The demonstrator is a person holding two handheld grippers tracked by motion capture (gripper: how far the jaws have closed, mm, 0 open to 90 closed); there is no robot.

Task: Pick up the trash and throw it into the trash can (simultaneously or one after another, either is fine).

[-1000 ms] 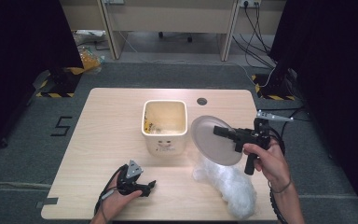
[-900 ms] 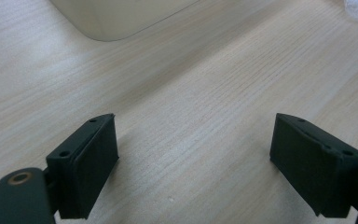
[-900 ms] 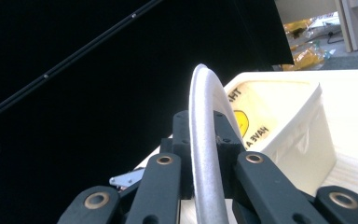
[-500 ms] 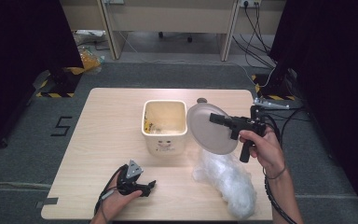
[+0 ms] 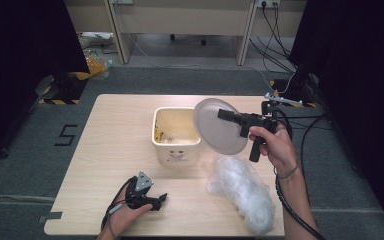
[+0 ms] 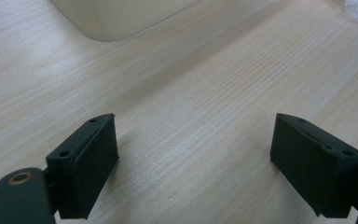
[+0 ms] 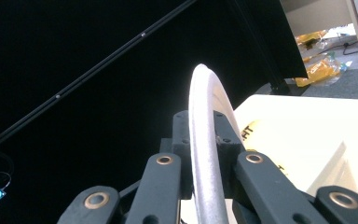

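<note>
1. Far left, the left gripper (image 5: 156,200) rests on the table (image 5: 105,135) near the front edge, jaws spread wide with bare wood between them in its own view. It holds nothing and sits well apart from the bin; best it lies idle there, out of the way.

2. Centre now: the cream bin (image 5: 176,145) stands upright, mouth open, with some yellowish scraps inside. That square opening is what the lid has to meet, so I'd want the bin left square and unbumped.

3. Just right of it, the round lid (image 5: 220,126) hangs in the air, tilted up on edge, its left rim above the bin's right wall. The right gripper (image 5: 225,114) pinches it by the rim, and the right gripper view shows the pads pressed on both faces of the thin white edge (image 7: 205,154).

4. To do it well, I reckon: level the lid first, centre it over the opening, lower it gently, and only then let go. A grip at one edge lets the disc swing.

5. Front right, a crumpled plastic bag (image 5: 245,192) lies beside the bin, below the right forearm. Keep the cable and sleeve off it.
</note>
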